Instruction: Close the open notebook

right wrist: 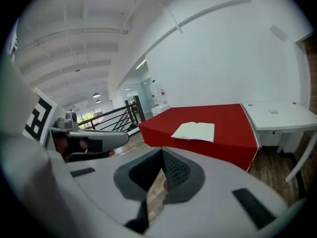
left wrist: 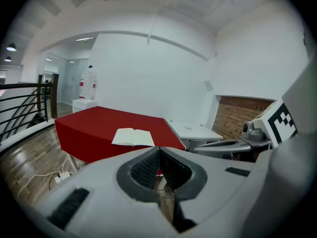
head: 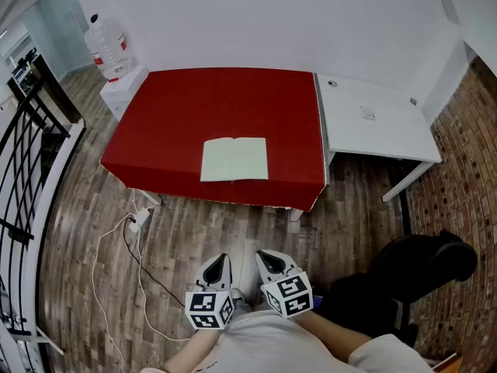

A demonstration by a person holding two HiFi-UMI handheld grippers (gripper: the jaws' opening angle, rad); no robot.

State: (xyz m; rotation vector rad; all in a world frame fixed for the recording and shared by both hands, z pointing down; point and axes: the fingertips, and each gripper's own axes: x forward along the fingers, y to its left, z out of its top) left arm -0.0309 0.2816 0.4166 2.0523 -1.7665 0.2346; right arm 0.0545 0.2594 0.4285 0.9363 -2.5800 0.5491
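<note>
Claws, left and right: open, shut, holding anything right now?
left claw: closed, holding nothing.
right claw: closed, holding nothing.

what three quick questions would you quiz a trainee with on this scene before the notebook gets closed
1. True or false: the pale-paged paper notebook lies shut on the red-clothed table.
2. In the head view, what stands directly right of that table?
A. a white rectangular desk
B. a green sofa
C. a steel fridge
3. Fill in: the left gripper and the right gripper are both held short of the table, each with its jaws ___ and nothing between them.

Key: 1 false, it lies open; 2 A; 3 shut.
</note>
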